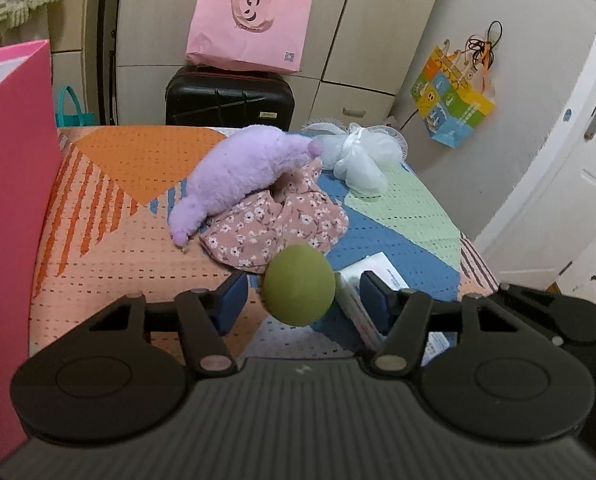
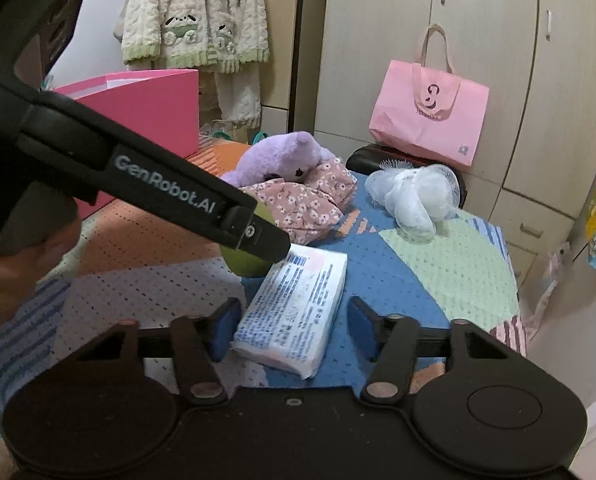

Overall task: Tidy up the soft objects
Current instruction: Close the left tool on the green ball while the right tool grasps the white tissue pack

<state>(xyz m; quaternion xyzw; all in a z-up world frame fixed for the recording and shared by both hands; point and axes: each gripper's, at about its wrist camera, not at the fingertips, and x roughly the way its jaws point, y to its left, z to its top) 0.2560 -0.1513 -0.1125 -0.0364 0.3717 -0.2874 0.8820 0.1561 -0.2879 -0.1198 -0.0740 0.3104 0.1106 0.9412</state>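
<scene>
On the patterned bedspread lie a purple plush toy, a pink floral cloth, a white mesh bath pouf, a green ball and a white tissue pack. My left gripper is open, its fingers either side of the green ball without touching it. In the right wrist view the left gripper's body crosses from the upper left and covers part of the ball. My right gripper is open around the near end of the tissue pack.
A bright pink open box stands at the bed's left side. Beyond the bed are a black suitcase with a pink tote bag on it, wardrobe doors, a colourful hanging bag and a white door.
</scene>
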